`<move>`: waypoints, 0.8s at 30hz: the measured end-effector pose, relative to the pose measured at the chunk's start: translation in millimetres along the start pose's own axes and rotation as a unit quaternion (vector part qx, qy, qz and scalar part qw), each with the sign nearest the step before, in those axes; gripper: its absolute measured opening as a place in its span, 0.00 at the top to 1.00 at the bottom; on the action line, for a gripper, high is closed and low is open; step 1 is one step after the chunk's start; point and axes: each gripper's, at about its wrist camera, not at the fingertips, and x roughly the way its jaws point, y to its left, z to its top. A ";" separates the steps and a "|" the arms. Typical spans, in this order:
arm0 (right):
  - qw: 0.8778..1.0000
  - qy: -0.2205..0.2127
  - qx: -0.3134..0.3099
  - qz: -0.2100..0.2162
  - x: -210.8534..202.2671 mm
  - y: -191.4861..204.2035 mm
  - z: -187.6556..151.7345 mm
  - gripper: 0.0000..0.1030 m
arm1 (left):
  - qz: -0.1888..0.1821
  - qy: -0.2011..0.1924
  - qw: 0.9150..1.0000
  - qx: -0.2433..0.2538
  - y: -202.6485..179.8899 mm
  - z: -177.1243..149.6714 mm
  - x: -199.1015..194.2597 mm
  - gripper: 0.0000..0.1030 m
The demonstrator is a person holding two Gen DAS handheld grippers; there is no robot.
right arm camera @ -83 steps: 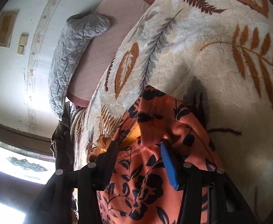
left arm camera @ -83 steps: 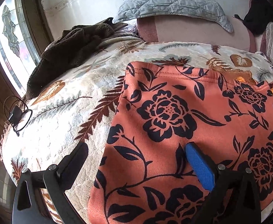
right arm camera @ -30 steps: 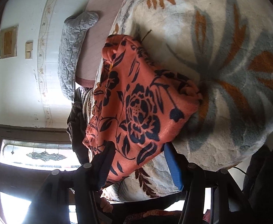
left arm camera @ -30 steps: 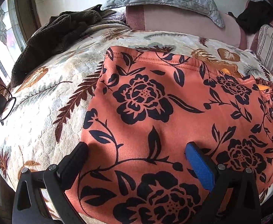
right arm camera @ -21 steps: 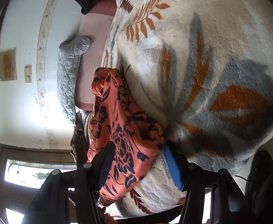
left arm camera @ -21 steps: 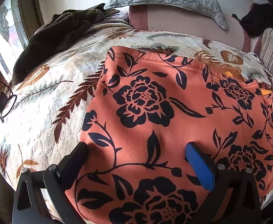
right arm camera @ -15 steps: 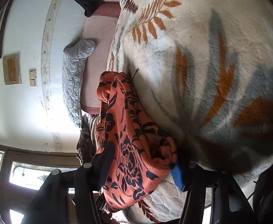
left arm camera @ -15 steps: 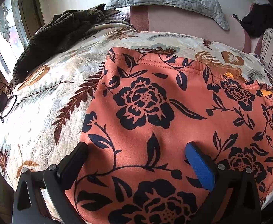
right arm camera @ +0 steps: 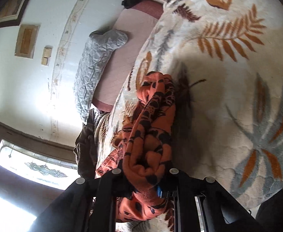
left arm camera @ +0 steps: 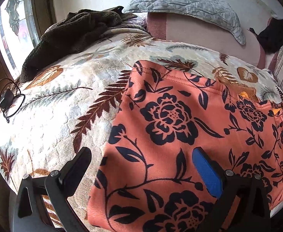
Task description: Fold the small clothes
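An orange garment with black flowers (left arm camera: 180, 127) lies spread on a leaf-patterned blanket (left arm camera: 64, 100). My left gripper (left arm camera: 141, 162) hovers open above its near left corner, one black finger over the blanket, the blue-padded finger over the cloth; nothing is between them. In the right wrist view the same garment (right arm camera: 153, 123) is bunched and lifted off the blanket (right arm camera: 228, 96). My right gripper (right arm camera: 145, 181) is closing on a thick fold of it, and the cloth fills the gap between the fingers and hides most of the blue pad.
A dark brown fleece (left arm camera: 73, 32) is heaped at the blanket's far left. A grey quilted pillow (left arm camera: 184, 2) leans on the wall above a pink mattress edge. A black cable and plug (left arm camera: 8, 98) lie at the bed's left edge. A window (left arm camera: 15, 23) stands to the left.
The right gripper's jaws have gone from wide apart to clamped on the garment's edge, and it has risen, pulling the cloth up into a bunch. The left gripper drifted slightly left, still open.
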 end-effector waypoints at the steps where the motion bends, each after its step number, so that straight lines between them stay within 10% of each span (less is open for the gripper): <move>1: 1.000 0.002 -0.012 0.004 2.5 13.4 -1.0 0.83 | 0.003 -0.003 1.000 -0.007 5.0 1.4 -2.5 0.00; 14: 0.980 0.099 -0.152 0.078 81.7 159.1 -82.4 0.83 | 0.074 -0.055 0.993 -0.076 72.9 9.3 -36.8 0.00; 24: 0.947 0.248 -0.166 0.115 194.0 190.1 -188.7 0.83 | 0.177 -0.072 0.963 -0.190 168.4 -11.6 -58.8 0.00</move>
